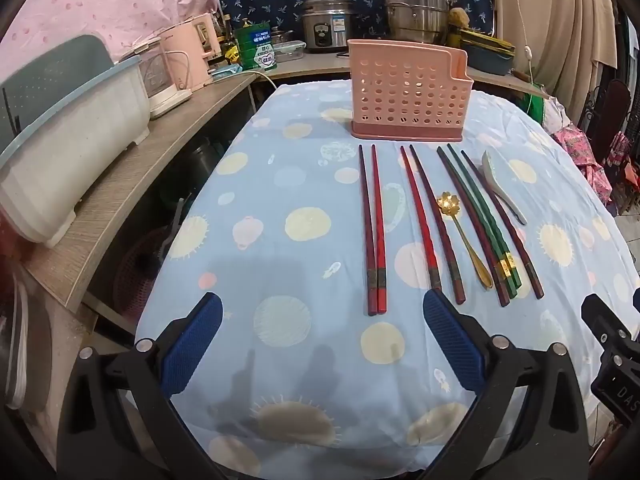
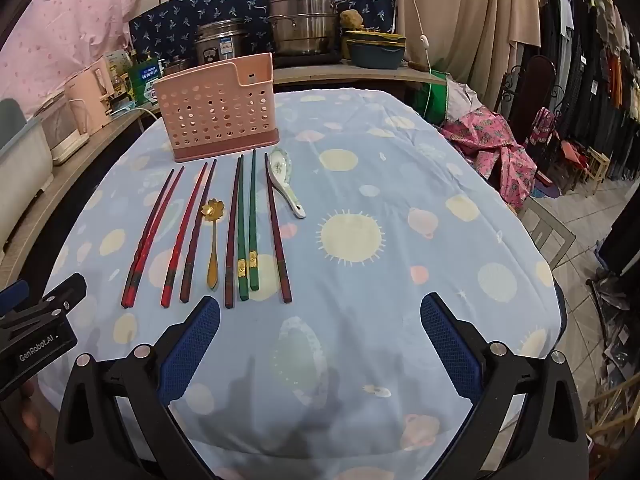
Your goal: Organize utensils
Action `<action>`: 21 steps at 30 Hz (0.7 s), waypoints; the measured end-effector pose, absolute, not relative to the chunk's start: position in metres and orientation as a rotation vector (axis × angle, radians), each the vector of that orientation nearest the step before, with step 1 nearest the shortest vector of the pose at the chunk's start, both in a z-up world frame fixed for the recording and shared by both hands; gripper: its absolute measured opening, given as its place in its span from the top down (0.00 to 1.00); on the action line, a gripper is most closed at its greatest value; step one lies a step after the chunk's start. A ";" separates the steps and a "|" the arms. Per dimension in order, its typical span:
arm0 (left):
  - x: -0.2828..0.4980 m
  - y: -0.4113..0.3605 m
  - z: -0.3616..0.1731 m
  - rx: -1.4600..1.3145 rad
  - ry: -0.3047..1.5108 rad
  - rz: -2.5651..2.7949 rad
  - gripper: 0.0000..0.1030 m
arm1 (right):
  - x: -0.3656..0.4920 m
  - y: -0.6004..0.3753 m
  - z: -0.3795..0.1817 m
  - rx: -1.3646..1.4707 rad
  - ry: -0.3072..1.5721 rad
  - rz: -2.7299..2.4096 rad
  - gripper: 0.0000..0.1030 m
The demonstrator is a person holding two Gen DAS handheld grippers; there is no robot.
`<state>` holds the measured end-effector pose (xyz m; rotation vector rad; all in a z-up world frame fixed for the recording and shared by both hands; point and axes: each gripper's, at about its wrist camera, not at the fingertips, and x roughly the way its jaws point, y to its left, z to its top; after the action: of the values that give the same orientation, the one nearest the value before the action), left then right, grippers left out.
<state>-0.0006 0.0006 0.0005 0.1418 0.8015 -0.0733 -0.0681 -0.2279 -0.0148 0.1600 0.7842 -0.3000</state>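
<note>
Both grippers, left gripper (image 1: 322,334) and right gripper (image 2: 320,334), spread wide, empty (above tablecloth (image 2: 400,184)); chopsticks (image 1: 372,228) lie before pink holder (image 1: 408,94).

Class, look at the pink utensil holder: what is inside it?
Through the holes of the pink utensil holder only light shows; nothing rises above its rim. The bottom, behind the solid base, is hidden.

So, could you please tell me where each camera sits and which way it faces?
Left wrist: on the left gripper, low over the table's near edge, facing the pink holder; own blue fingers open.
Right wrist: on the right gripper, further right, facing likewise; own fingers open.
Shared: holder, chopsticks, gold spoon.
</note>
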 end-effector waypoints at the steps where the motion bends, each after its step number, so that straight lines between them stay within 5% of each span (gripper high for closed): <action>1: -0.001 0.001 0.001 0.143 0.802 -0.074 0.07 | -0.068 -0.228 -0.015 0.159 0.788 -0.300 0.07; 21: -0.001 0.000 -0.001 0.154 0.815 -0.068 0.07 | -0.068 -0.227 -0.015 0.156 0.786 -0.302 0.07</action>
<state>-0.0013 -0.0004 -0.0007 0.1543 0.8154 -0.0684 -0.0678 -0.2275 -0.0150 0.1561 0.7864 -0.3021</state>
